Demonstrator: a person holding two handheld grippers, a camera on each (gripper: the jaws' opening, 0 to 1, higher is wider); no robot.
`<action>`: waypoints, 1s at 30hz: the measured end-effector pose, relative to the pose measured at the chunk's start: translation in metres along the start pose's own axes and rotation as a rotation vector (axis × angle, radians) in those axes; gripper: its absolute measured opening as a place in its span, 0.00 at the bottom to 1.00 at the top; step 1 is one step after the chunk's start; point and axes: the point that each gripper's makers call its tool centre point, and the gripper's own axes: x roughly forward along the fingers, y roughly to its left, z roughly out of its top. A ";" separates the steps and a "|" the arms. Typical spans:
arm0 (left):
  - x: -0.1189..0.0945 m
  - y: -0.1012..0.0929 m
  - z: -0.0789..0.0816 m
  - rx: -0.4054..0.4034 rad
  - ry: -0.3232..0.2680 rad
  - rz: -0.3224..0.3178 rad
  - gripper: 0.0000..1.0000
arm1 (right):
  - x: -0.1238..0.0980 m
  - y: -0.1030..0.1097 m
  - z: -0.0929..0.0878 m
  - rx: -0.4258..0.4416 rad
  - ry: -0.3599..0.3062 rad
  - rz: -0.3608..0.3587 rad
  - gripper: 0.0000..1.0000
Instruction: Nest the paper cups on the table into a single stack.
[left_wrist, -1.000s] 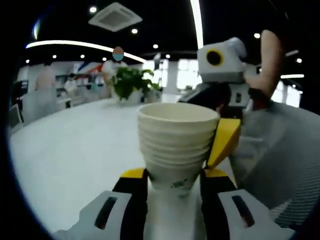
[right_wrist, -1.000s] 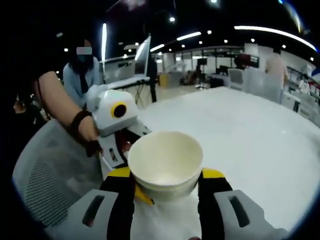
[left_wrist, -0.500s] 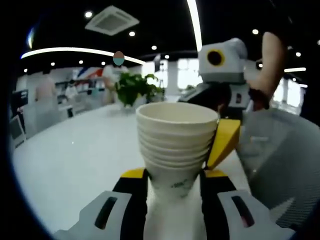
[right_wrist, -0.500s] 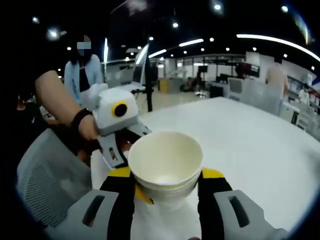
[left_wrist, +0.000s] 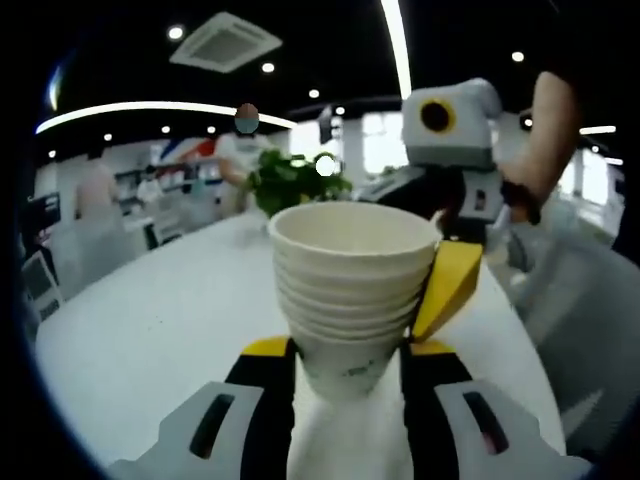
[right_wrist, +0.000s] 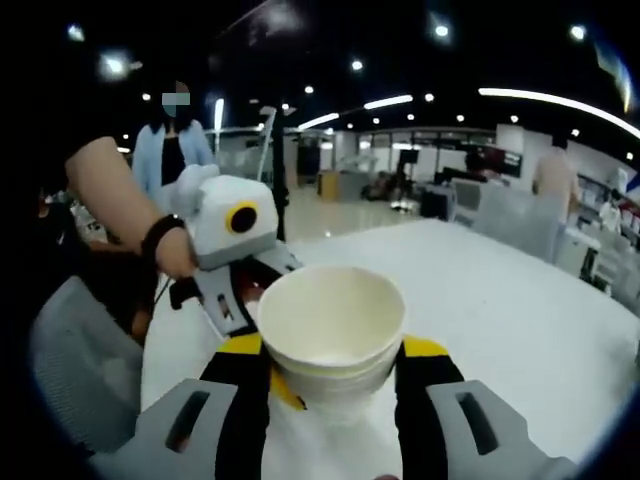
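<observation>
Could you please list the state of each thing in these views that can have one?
Stack of paper cups: nested, upright, held by both grippers.
Left gripper: shut on the stack low down.
Right gripper: shut on the stack just below its rim.
Table: bare white top.

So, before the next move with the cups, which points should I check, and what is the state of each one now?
1. Cups nested into one stack: ok, several rims sit one inside another.
2. Left gripper holds the stack low, near its base: ok, jaws stand on both sides of it.
3. Right gripper also closed on the stack: ok, so both hold it at once.
4. Stack upright: ok in the left gripper view.
5. Stack base resting on the table: cannot tell, the base is hidden between the jaws.
6. Other loose cups left on the table: cannot tell; I see none.
</observation>
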 end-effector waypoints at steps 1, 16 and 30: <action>0.003 0.006 0.000 0.004 0.006 0.000 0.40 | 0.001 -0.002 0.000 0.000 0.000 0.000 0.46; 0.045 0.068 -0.016 -0.020 0.043 0.030 0.40 | 0.034 -0.072 -0.018 0.004 0.009 0.036 0.46; 0.065 0.086 -0.047 -0.056 0.103 0.052 0.40 | 0.053 -0.093 -0.047 0.050 0.021 0.061 0.46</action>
